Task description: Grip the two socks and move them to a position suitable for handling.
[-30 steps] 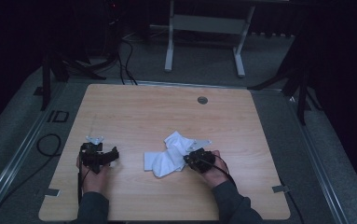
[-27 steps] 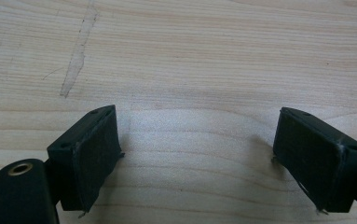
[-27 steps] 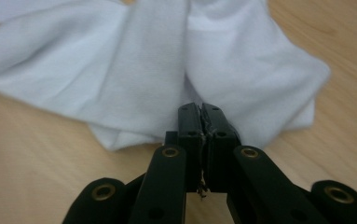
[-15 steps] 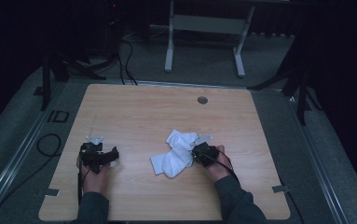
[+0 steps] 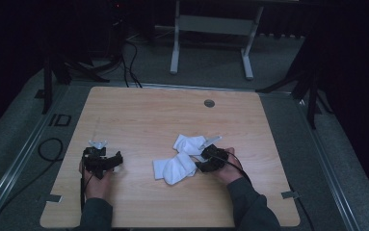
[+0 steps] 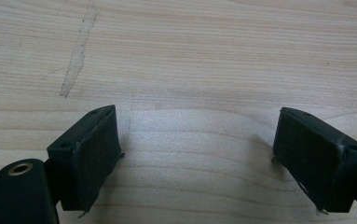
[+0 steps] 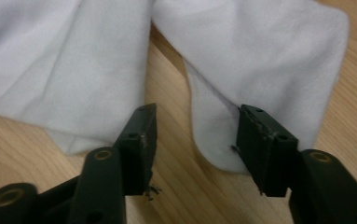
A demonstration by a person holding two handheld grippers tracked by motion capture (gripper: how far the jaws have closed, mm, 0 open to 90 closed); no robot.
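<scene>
White sock (image 7: 269,60) edge between right gripper (image 7: 197,140) jaws, just opened, pads apart from it

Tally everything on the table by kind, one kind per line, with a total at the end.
White socks: 2, one nearer and one farther, lying together on the wooden table.
Black tools: 2, the left tool and the right tool, both open.
Round grommet: 1, near the far edge.
Total: 5

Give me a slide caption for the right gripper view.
Right gripper, jaws just opened, over white socks on the table.
</scene>
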